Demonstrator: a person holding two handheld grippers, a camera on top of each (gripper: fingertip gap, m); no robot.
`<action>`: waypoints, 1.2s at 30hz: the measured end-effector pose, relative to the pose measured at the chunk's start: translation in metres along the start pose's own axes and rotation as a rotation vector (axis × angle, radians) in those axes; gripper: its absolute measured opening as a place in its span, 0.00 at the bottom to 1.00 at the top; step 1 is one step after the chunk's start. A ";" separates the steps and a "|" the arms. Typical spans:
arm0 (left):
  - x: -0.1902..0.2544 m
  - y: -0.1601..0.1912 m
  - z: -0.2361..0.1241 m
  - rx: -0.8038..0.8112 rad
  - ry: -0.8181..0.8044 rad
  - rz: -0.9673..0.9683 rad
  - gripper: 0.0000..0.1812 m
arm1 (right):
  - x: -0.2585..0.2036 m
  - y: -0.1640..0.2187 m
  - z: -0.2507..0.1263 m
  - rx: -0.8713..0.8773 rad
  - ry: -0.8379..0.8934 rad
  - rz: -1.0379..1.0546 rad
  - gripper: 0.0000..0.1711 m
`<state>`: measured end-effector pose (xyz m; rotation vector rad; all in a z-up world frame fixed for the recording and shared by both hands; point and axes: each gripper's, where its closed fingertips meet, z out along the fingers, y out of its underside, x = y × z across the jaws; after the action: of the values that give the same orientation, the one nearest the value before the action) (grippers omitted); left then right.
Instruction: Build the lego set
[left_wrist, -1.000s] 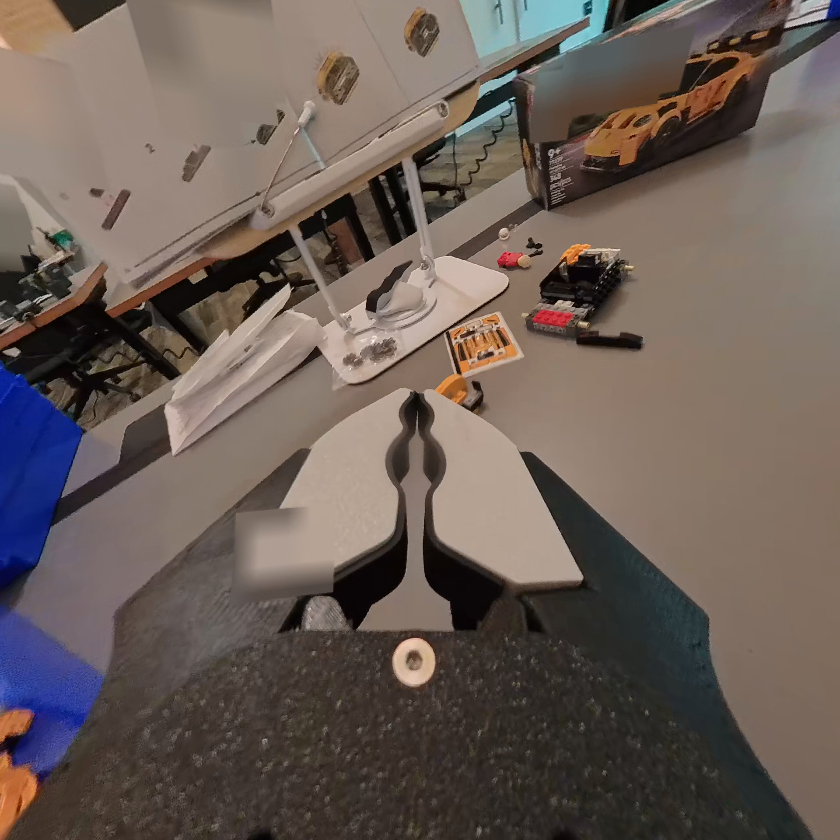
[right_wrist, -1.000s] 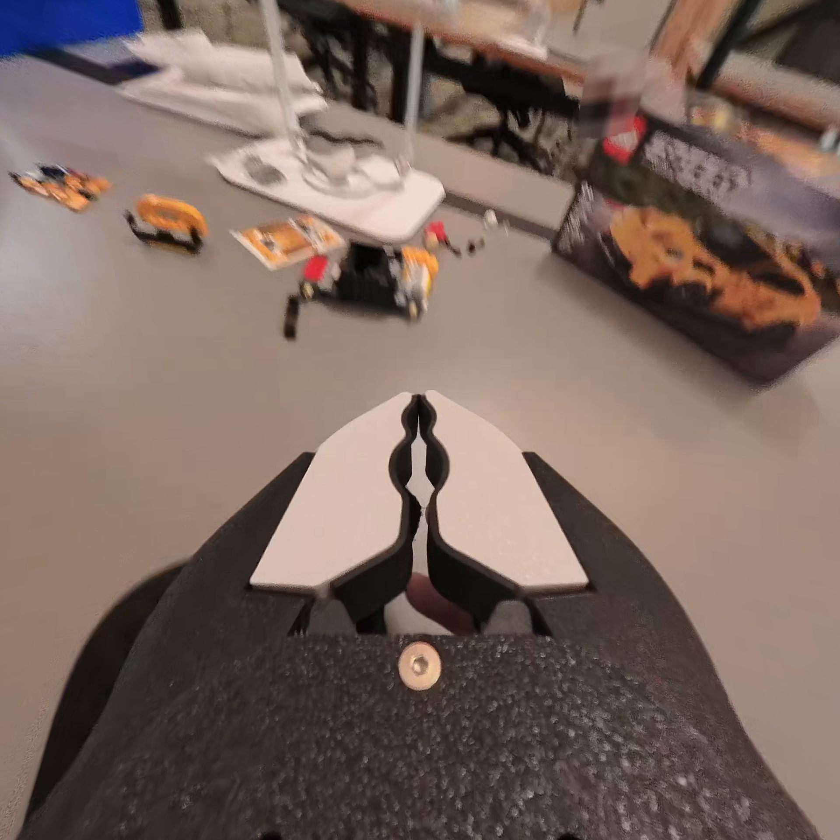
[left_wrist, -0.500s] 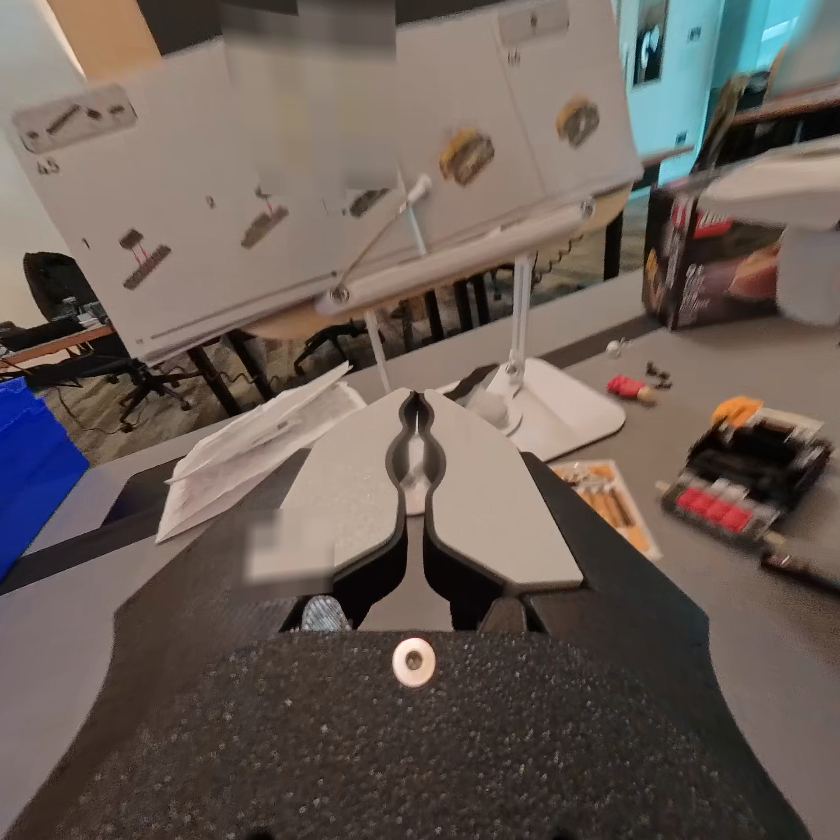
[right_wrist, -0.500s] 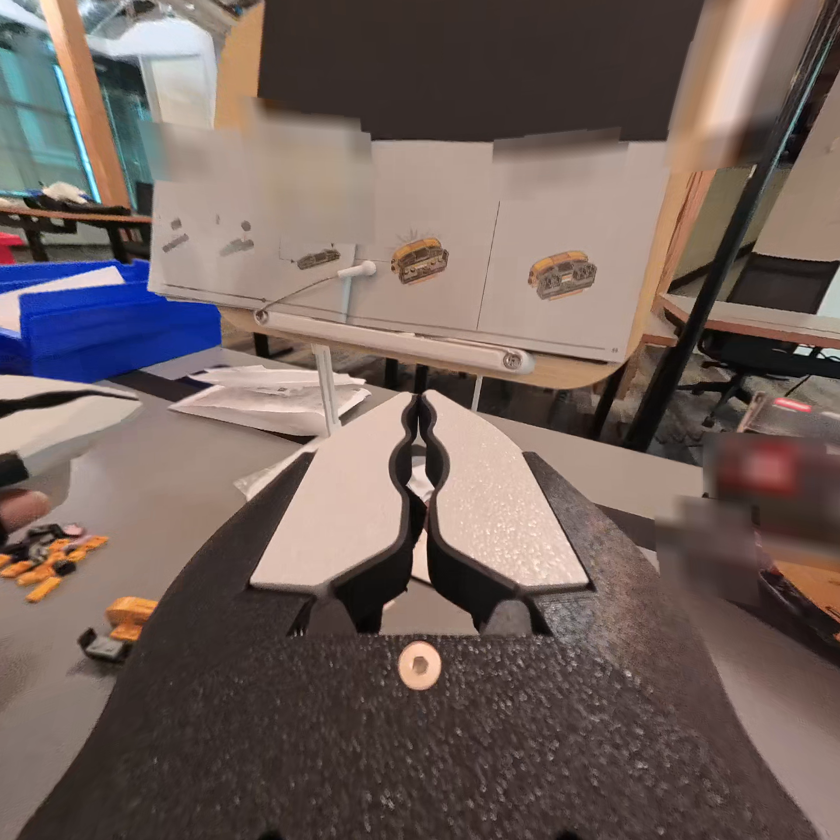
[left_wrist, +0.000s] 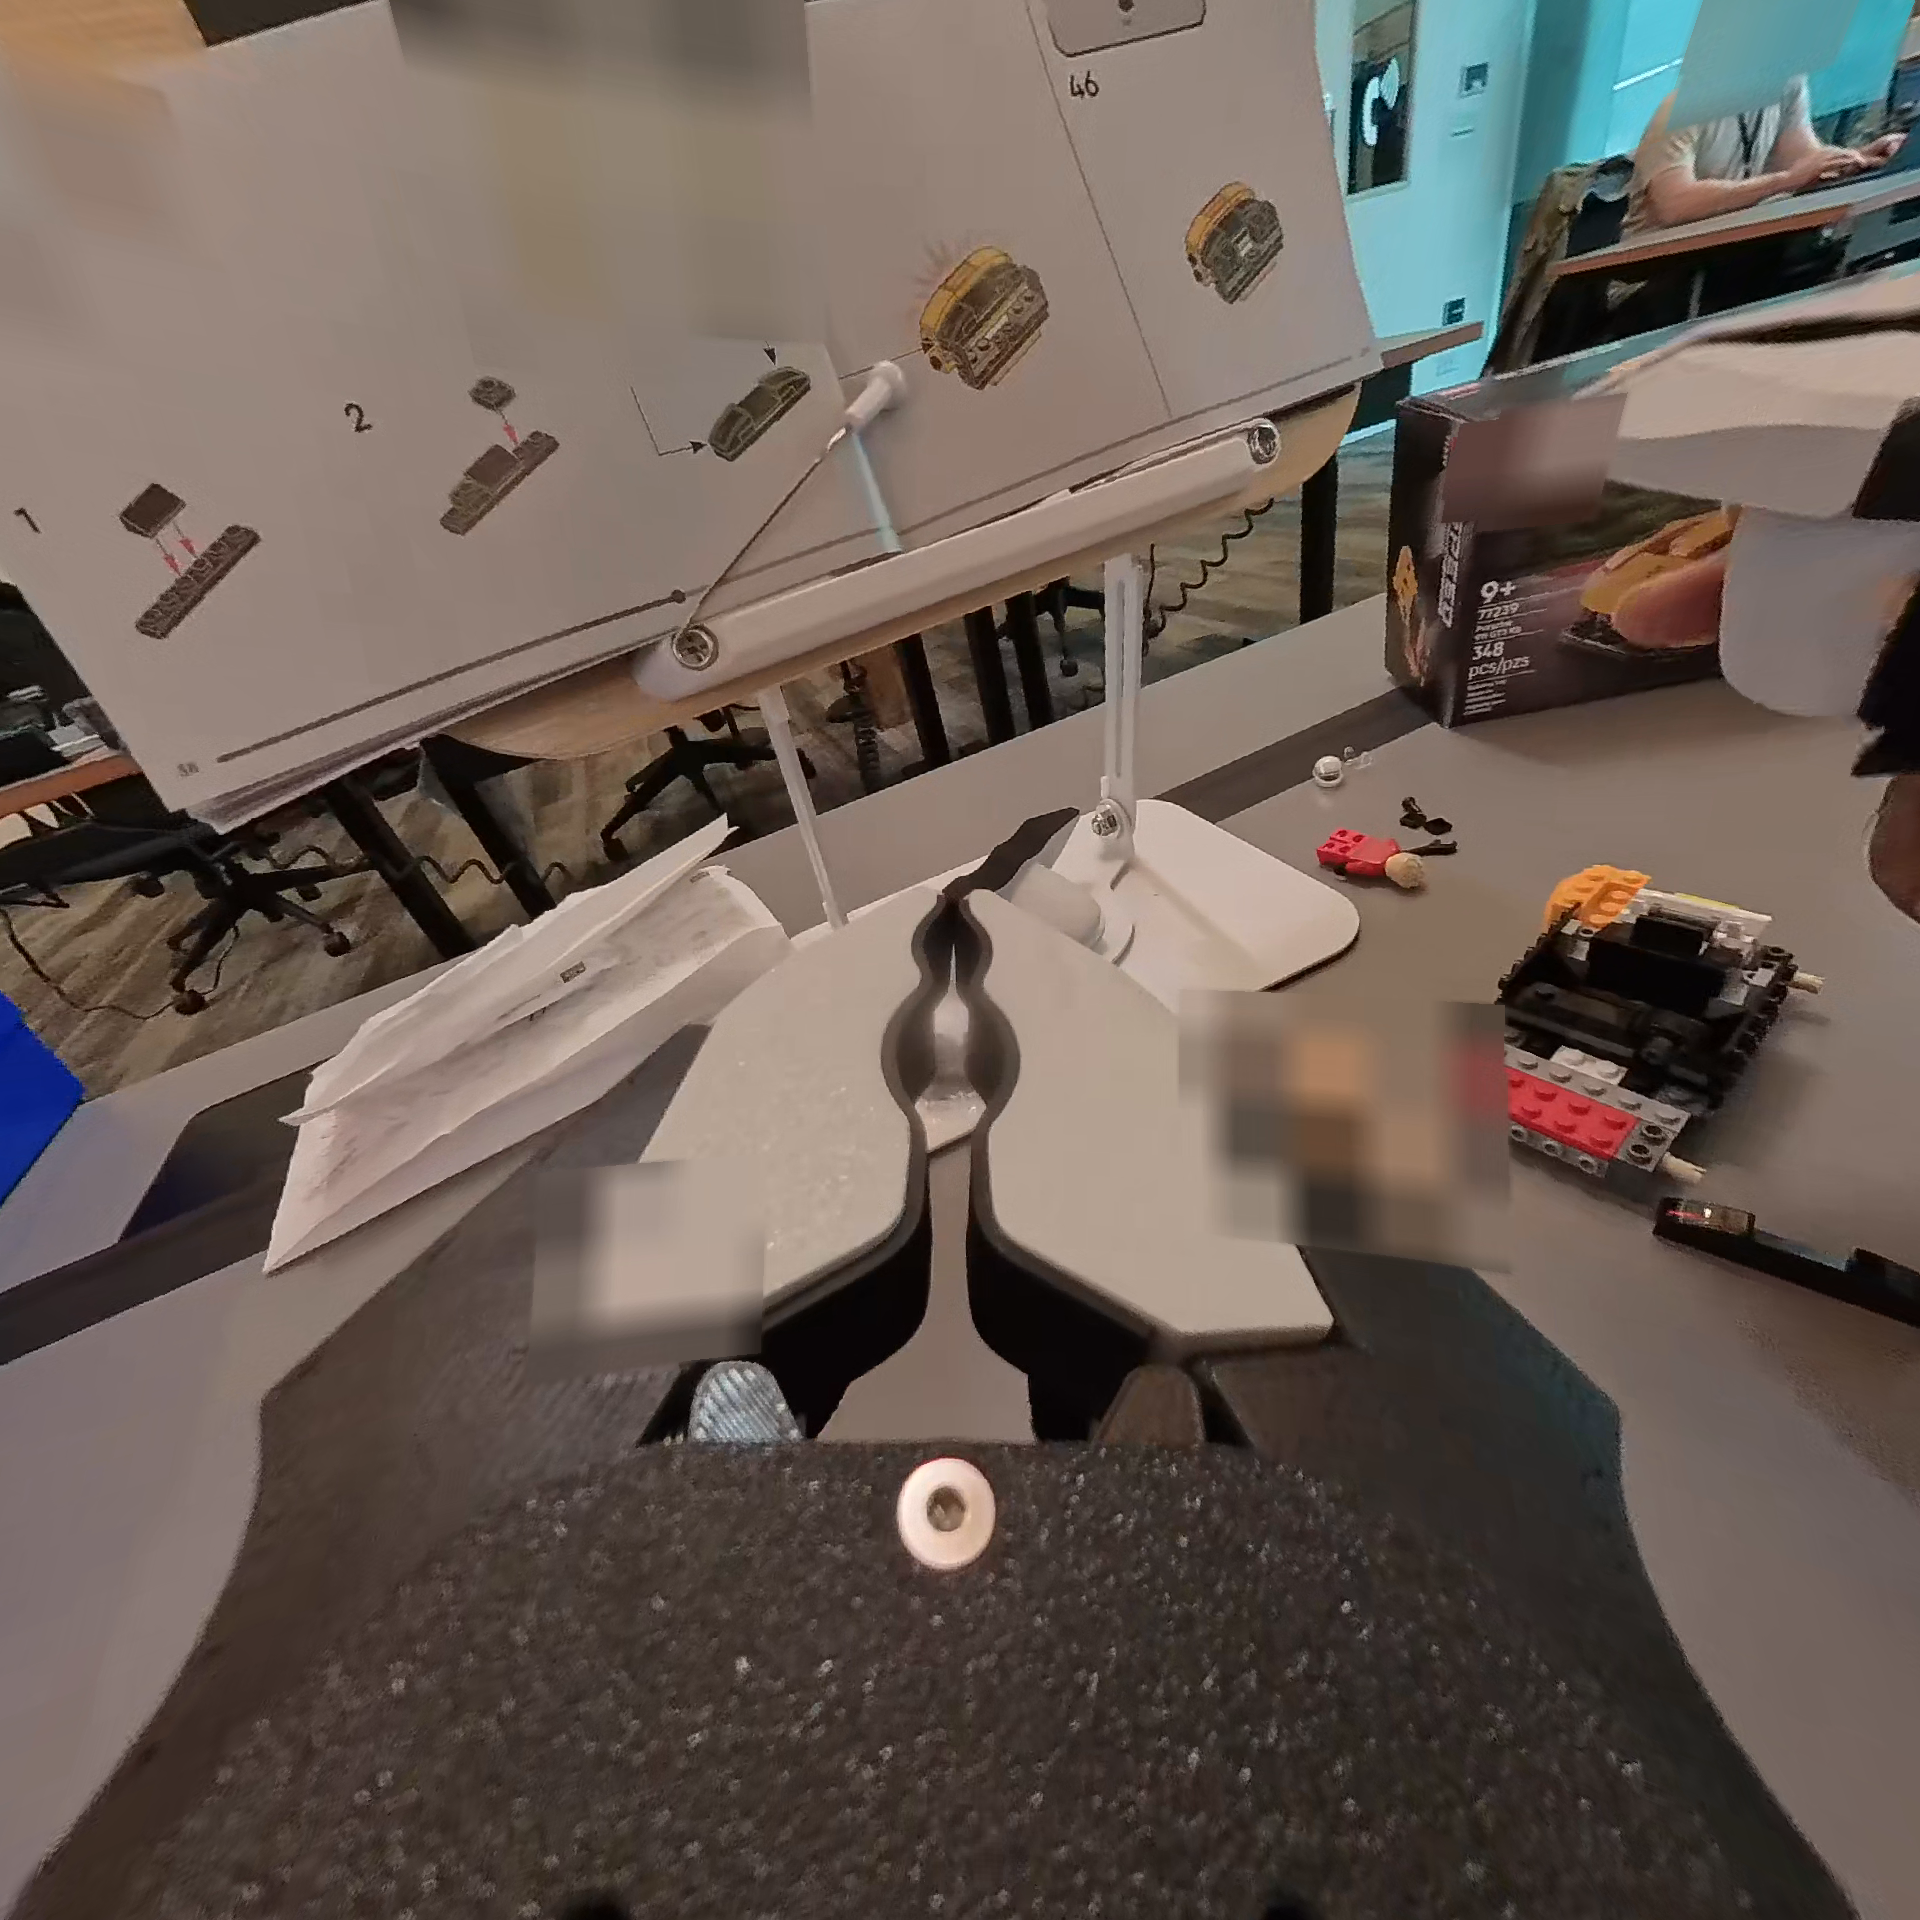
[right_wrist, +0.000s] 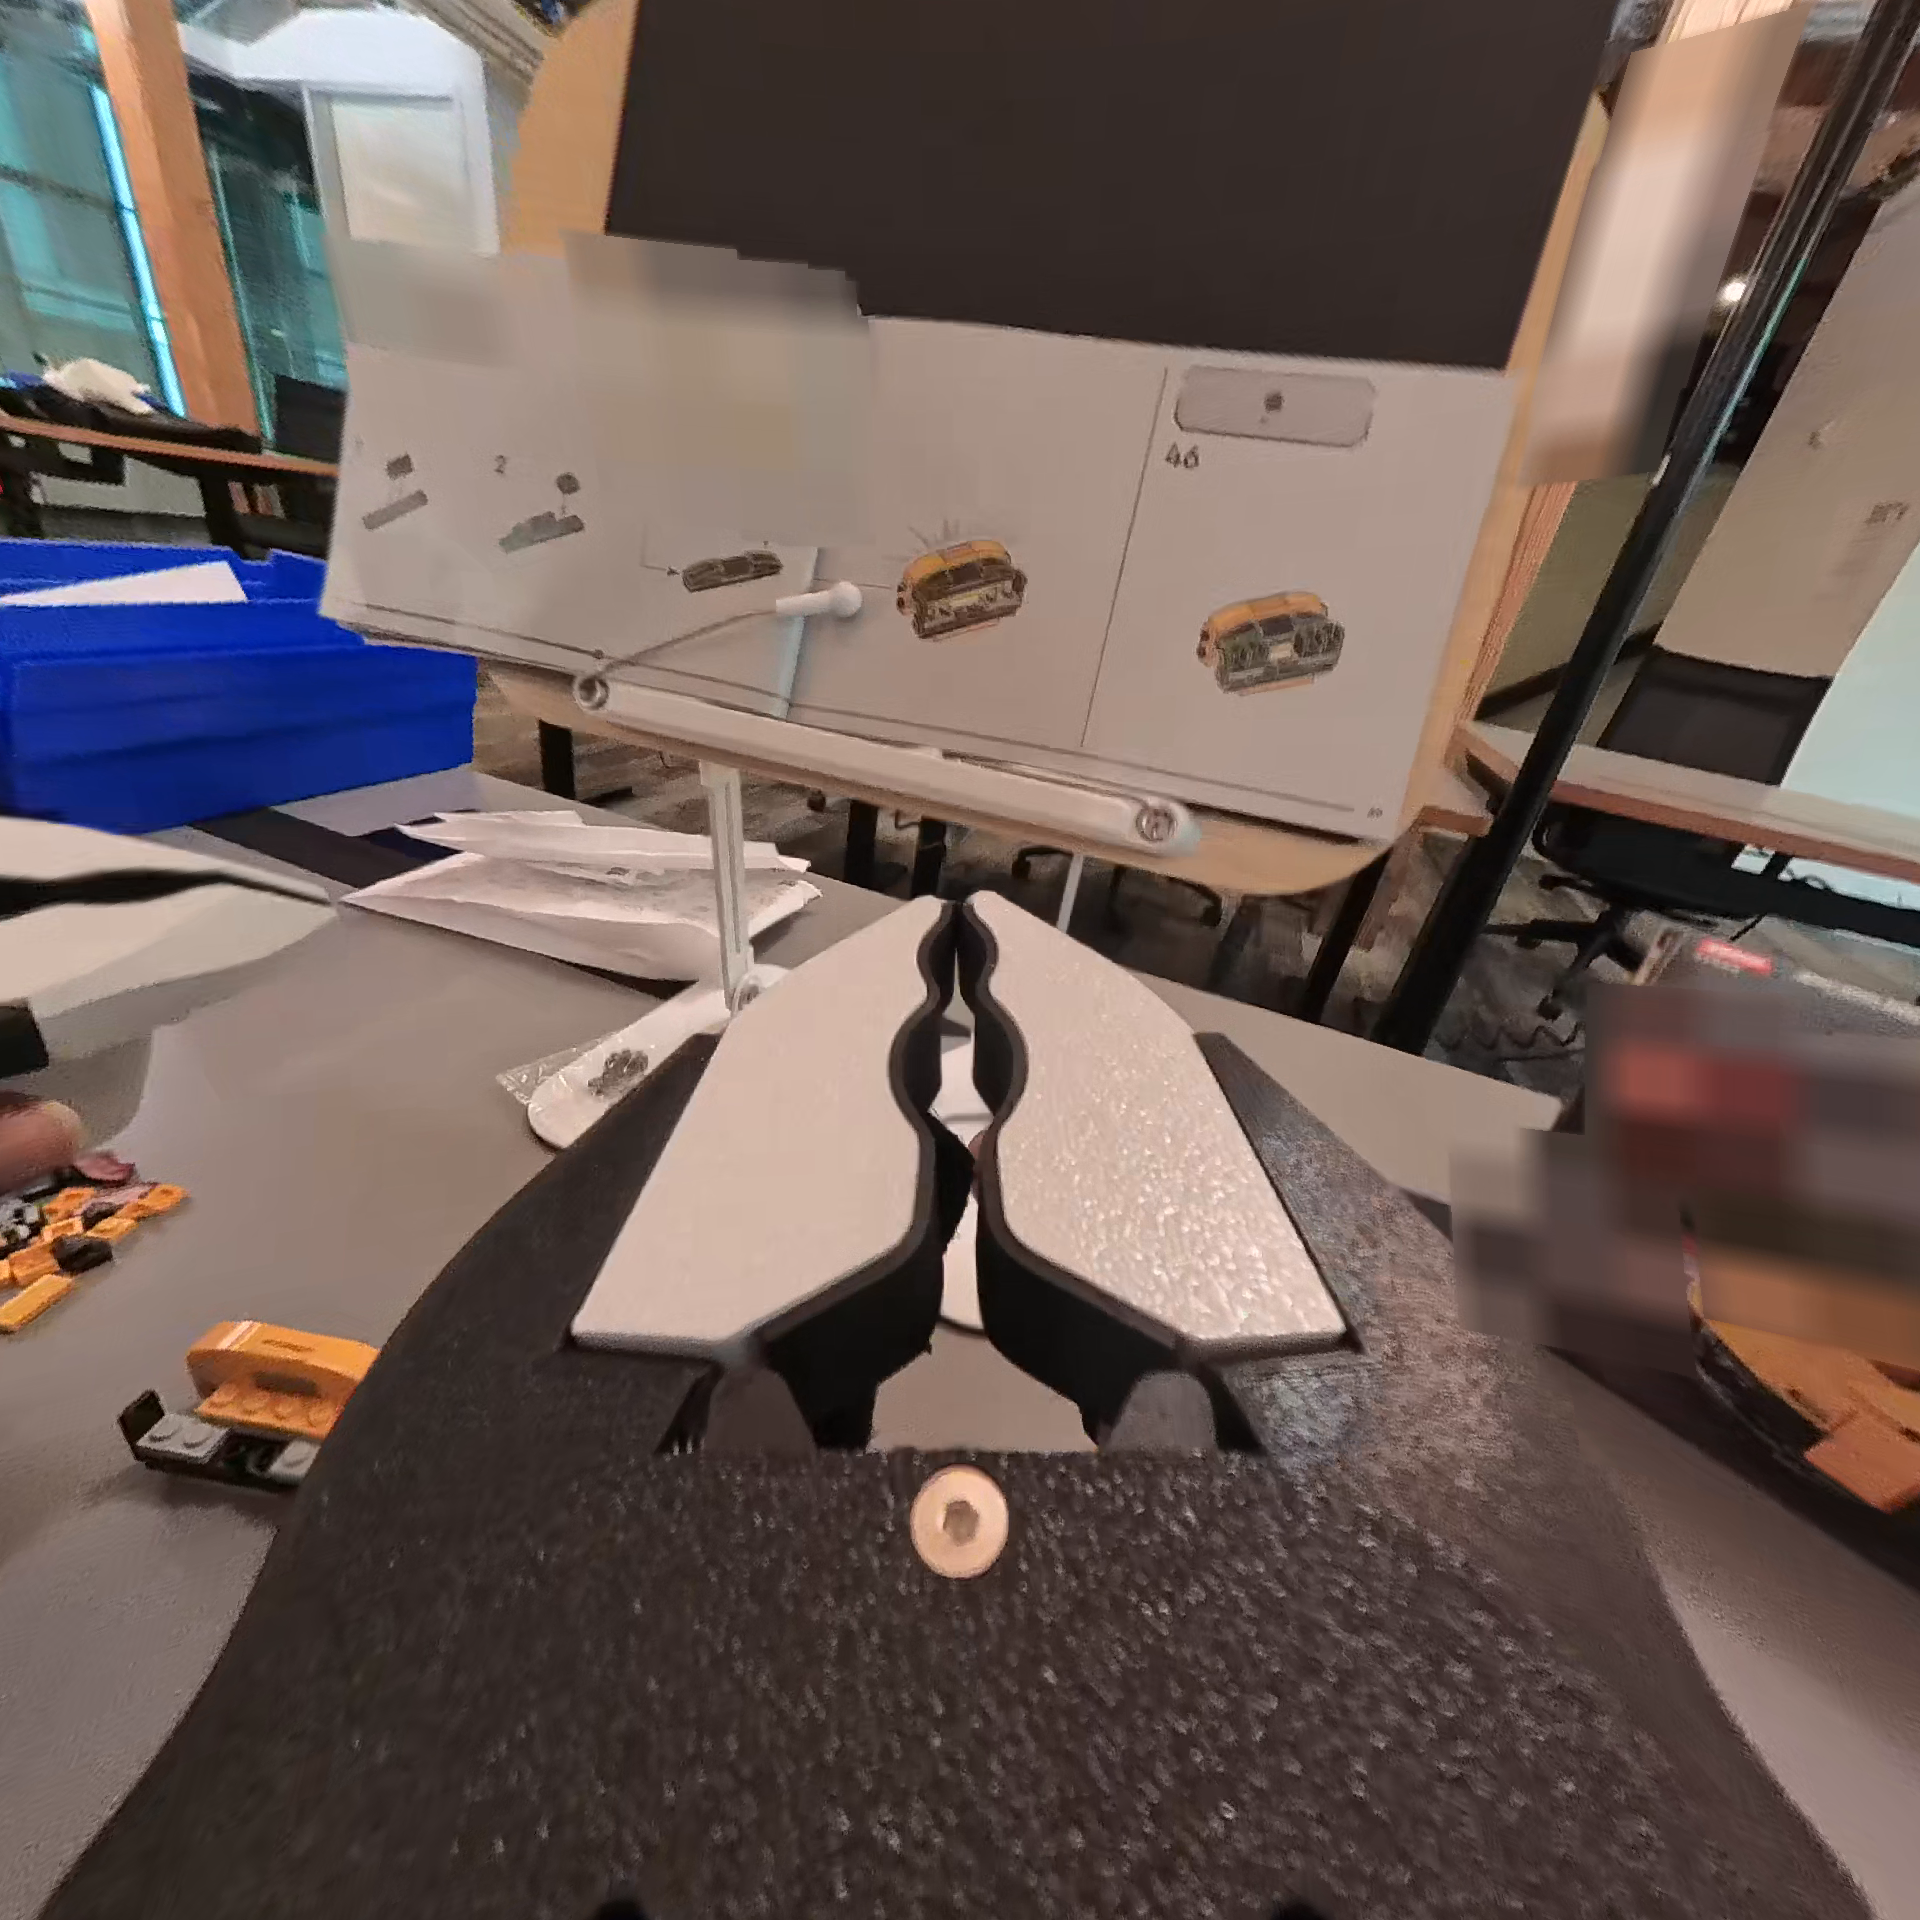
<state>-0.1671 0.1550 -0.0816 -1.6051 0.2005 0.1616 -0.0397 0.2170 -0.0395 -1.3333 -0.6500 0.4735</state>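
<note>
My left gripper is shut and empty, raised over the grey table and facing the open instruction booklet on its white stand. The black, red and grey car chassis lies to its right, with a long black piece in front of it. My right gripper is shut and empty, also facing the booklet. A small orange and grey sub-build lies at its lower left, beside a pile of loose orange and black pieces. The right gripper shows at the left view's right edge.
The set's box stands at the back right. A red piece and small black bits lie near the stand. Folded white paper lies at left. Blue bins stand far left. A person sits at a far desk. Left tips and right tips are each some 20 cm from the long black piece.
Both grippers have tilted up from looking down at the table to facing the instruction booklet, and have steadied. Both stayed shut.
</note>
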 end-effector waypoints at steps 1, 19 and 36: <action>-0.001 0.001 0.000 0.000 0.003 -0.009 0.00 | -0.001 -0.006 0.002 0.010 -0.004 -0.009 0.00; -0.028 -0.002 -0.004 0.028 -0.041 -0.078 0.00 | -0.204 0.000 -0.089 -0.125 -1.123 0.191 0.00; -0.025 0.006 -0.001 -0.006 -0.055 -0.022 0.00 | -0.158 0.074 -0.248 -0.623 -1.541 0.003 0.00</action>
<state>-0.1925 0.1541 -0.0819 -1.6063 0.1402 0.1895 0.0148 -0.0548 -0.1631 -1.3395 -2.1825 1.3956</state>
